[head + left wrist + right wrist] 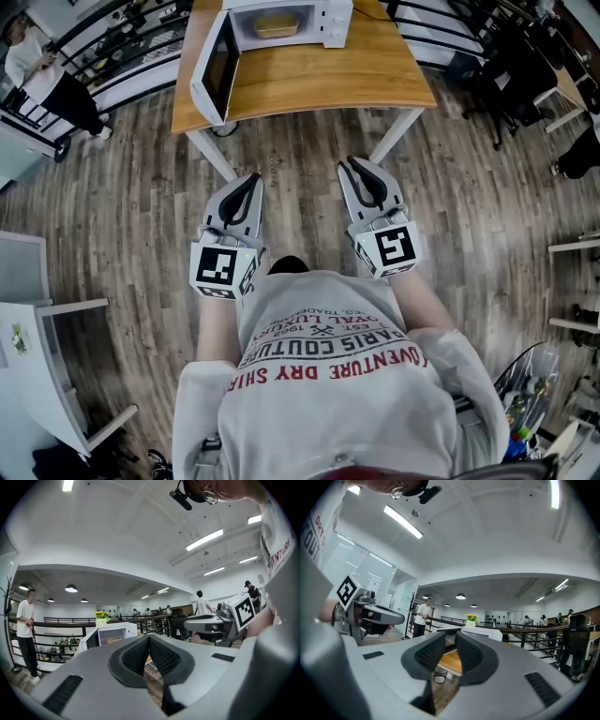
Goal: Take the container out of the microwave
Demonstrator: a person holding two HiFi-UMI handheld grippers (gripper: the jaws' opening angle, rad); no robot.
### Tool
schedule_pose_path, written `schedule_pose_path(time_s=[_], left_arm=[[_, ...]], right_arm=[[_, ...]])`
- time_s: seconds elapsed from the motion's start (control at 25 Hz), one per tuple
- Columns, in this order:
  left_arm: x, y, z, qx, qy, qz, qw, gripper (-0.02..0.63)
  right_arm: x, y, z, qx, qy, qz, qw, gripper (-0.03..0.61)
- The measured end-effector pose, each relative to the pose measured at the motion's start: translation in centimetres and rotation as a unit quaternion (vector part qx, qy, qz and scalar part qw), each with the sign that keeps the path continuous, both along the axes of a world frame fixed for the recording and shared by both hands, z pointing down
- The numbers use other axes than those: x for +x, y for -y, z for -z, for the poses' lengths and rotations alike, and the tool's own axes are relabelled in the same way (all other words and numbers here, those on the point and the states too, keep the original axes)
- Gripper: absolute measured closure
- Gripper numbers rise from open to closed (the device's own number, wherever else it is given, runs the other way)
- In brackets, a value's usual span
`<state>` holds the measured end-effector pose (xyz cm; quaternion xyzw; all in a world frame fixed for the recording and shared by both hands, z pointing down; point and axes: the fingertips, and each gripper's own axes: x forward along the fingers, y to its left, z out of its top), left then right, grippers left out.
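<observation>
microwave [334,22] cut off by top edge, container [277,26] indistinct inside

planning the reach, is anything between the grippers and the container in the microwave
Nothing visible does. The door of the microwave is swung open to the left, leaving the container exposed inside. Between it and the left gripper and right gripper lie only tabletop and floor.

Open-plan office on a mezzanine: black railings [131,47], swivel chairs [511,75], ceiling strip lights [205,539], a microwave [333,26] on a wooden table [375,70].
</observation>
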<state>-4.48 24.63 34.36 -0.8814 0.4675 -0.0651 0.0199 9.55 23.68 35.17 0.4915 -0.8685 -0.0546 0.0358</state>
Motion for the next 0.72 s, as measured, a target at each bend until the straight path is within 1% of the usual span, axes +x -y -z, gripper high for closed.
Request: schedule_pose_path(time_s=[0.04,0.08,0.12,0.48,0.6,0.72], left_arm=[[0.2,0.1,0.0,-0.002,0.001,-0.002,1.0000,0.597],[0.3,0.3,-0.1,-0.003,0.002,-0.003,1.0000,0.598],[0.4,0.5,-0.1,-0.005,0.003,-0.005,1.0000,0.598],[0.0,4.7,-1.7,-0.022,0.008,-0.010,0.9997,0.598],[-0.3,7.4,-2.4,-0.027,0.006,-0.012,0.9995,0.597],[-0.7,11.4,-2.7,-0.030,-0.001,-0.013,0.9995,0.598]], right_arm=[[0.2,0.3,0.1,0.002,-0.006,-0.003,1.000,0.451],[0.3,0.6,0.2,0.003,-0.011,-0.003,1.000,0.346],[0.4,1.0,0.2,0.003,-0.014,-0.004,1.000,0.322],[0.4,5.8,-1.4,-0.021,-0.002,-0.008,1.000,0.321],[0.0,8.5,-2.1,-0.031,-0.003,-0.006,1.000,0.321],[-0.8,12.1,-2.5,-0.039,-0.008,-0.004,0.999,0.322]])
